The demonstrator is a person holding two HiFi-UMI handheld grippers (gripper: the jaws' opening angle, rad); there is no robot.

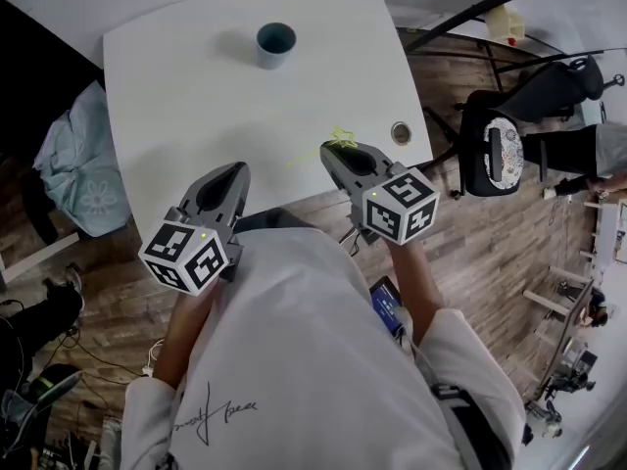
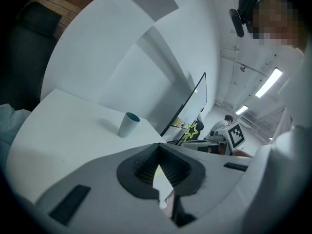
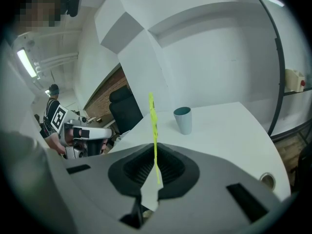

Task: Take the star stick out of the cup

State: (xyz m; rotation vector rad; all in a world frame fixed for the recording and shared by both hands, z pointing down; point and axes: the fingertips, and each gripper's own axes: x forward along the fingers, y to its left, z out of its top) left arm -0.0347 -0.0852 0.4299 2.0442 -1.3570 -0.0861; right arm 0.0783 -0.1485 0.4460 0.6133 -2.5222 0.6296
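Observation:
A blue-grey cup (image 1: pixel 275 43) stands upright and empty near the far edge of the white table (image 1: pixel 186 106); it also shows as the cup (image 2: pixel 128 125) and the cup (image 3: pixel 184 119) in the gripper views. My right gripper (image 1: pixel 339 151) is shut on the yellow-green star stick (image 1: pixel 340 139), held over the table's near edge, well clear of the cup. In the right gripper view the stick (image 3: pixel 153 126) rises from between the jaws of the right gripper (image 3: pixel 155 149). My left gripper (image 1: pixel 233 171) is shut with nothing in it; the left gripper (image 2: pixel 158 149) looks toward the star (image 2: pixel 192 129).
A round cable hole (image 1: pixel 401 132) sits at the table's right front corner. A black chair (image 1: pixel 495 150) and a seated person (image 1: pixel 588 150) are to the right. A pale blue cloth (image 1: pixel 86 169) lies beside the table's left edge, on the wooden floor.

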